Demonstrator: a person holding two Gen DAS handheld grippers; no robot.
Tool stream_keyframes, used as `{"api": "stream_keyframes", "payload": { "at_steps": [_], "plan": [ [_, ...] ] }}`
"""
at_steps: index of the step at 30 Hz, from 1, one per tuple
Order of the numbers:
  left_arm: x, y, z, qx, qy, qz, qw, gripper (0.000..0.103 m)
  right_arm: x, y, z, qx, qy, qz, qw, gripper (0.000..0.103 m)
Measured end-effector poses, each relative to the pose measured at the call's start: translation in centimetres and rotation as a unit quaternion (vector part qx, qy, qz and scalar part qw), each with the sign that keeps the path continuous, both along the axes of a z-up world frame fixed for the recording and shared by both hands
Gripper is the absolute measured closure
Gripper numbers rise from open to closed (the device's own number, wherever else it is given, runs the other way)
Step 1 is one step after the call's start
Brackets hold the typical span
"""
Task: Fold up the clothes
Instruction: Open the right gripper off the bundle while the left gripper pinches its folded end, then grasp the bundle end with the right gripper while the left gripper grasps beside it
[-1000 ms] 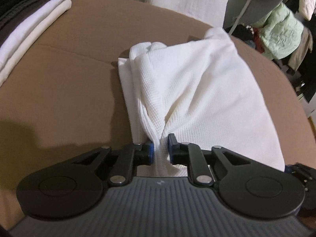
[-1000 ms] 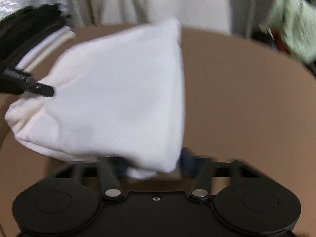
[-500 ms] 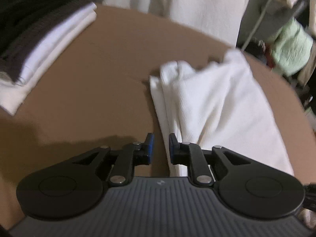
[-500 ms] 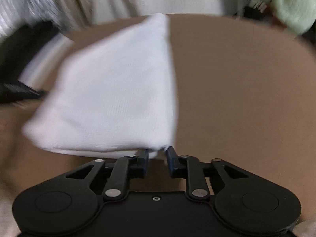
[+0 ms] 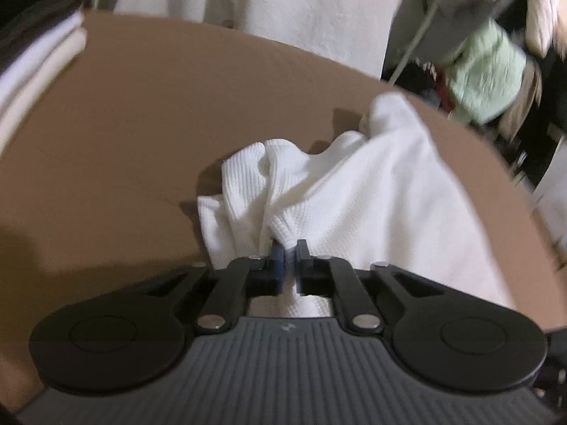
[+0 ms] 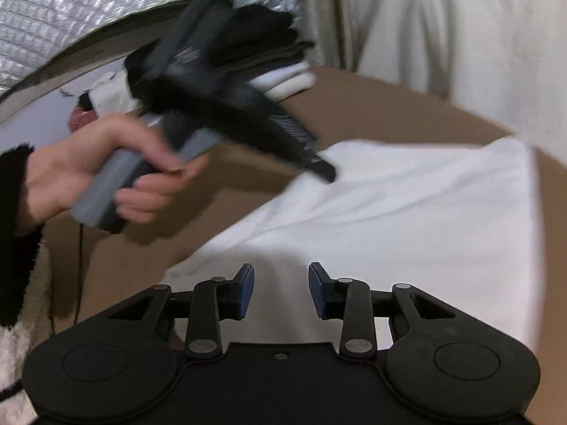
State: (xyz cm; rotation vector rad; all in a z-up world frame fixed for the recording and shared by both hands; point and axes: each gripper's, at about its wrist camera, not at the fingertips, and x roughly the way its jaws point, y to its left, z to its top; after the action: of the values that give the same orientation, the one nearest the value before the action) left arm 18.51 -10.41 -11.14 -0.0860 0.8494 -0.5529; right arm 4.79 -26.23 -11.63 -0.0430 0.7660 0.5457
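Now one white garment (image 5: 372,194): left gripper (image 5: 290,260) clamps bunched edge; right gripper (image 6: 281,288) opening, nothing between.

Your light is dim and warm, falling from above and leaving soft dark shadows on the brown bench (image 5: 149,148), strongest at the left edge of your left wrist view. The white garment (image 5: 382,205) nearly blows out there, its weave sharp only near the lens. In your right wrist view the left claw (image 6: 324,171) and your left hand (image 6: 106,173) smear with motion blur. Both fisheye views bow hard at the edges, with black corners.
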Motion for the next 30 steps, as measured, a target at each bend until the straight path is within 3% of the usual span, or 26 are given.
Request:
{"api": "stream_keyframes", "payload": {
  "at_steps": [2, 5, 6, 9, 11, 13, 15, 18, 20, 22, 25, 26, 27, 28, 30],
  "plan": [
    [0.2, 0.3, 0.1, 0.01, -0.005, 0.019, 0.9998, 0.097, -0.1, 1.1, -2.5, 0.045, 0.04, 0.019, 0.998, 0.067],
    [0.5, 1.1, 0.0, 0.009, 0.003, 0.052, 0.9986, 0.095, -0.4, 2.6, -2.6, 0.044, 0.04, 0.072, 0.996, 0.066],
    [0.5, 1.1, -0.4, 0.013, 0.004, 0.058, 0.9982, 0.09, -0.2, 2.5, -2.3, 0.046, 0.046, 0.084, 0.994, 0.062],
    [0.3, 1.1, -0.7, 0.041, -0.011, 0.065, 0.997, 0.056, 0.6, 0.8, -1.1, 0.092, 0.082, 0.101, 0.987, 0.058],
    [0.4, 2.2, -0.3, 0.018, 0.0, 0.067, 0.9976, 0.052, 1.1, -1.0, 0.0, 0.121, 0.09, 0.103, 0.983, 0.058],
    [0.6, 3.5, 0.0, -0.017, 0.017, 0.072, 0.9971, 0.048, 1.2, -4.3, 2.0, 0.136, 0.052, 0.077, 0.986, 0.053],
    [0.9, 5.0, 0.0, -0.069, 0.044, 0.078, 0.9936, 0.041, 1.5, -8.0, 3.7, 0.137, 0.005, 0.04, 0.99, 0.031],
    [1.5, 6.1, -1.0, -0.109, 0.083, 0.062, 0.9886, 0.033, 2.9, -13.7, 4.7, 0.114, -0.038, -0.054, 0.991, 0.022],
    [2.1, 5.9, -2.5, -0.125, 0.12, 0.056, 0.9834, 0.027, 3.9, -17.7, 3.9, 0.117, -0.028, -0.129, 0.984, 0.022],
    [2.7, 5.7, -4.2, -0.139, 0.159, 0.05, 0.9762, 0.021, 4.8, -21.0, 2.2, 0.154, 0.016, -0.188, 0.97, 0.022],
    [2.6, 4.3, -4.6, -0.124, 0.139, 0.058, 0.9808, 0.018, 6.4, -23.6, -1.2, 0.197, 0.099, -0.244, 0.944, 0.022],
    [2.4, 3.6, -4.4, -0.113, 0.125, 0.055, 0.9842, 0.018, 6.7, -24.0, -2.5, 0.222, 0.122, -0.244, 0.936, 0.022],
    [2.2, 3.0, -4.3, -0.1, 0.109, 0.046, 0.988, 0.025, 6.8, -24.5, -3.3, 0.254, 0.137, -0.236, 0.928, 0.021],
    [2.0, 2.3, -4.2, -0.086, 0.091, 0.034, 0.9915, 0.055, 6.9, -24.8, -4.2, 0.284, 0.146, -0.23, 0.919, 0.02],
    [1.7, 1.8, -3.9, -0.092, 0.081, 0.028, 0.9921, 0.085, 7.8, -23.8, -5.5, 0.321, 0.135, -0.225, 0.91, 0.019]
  ]
}}
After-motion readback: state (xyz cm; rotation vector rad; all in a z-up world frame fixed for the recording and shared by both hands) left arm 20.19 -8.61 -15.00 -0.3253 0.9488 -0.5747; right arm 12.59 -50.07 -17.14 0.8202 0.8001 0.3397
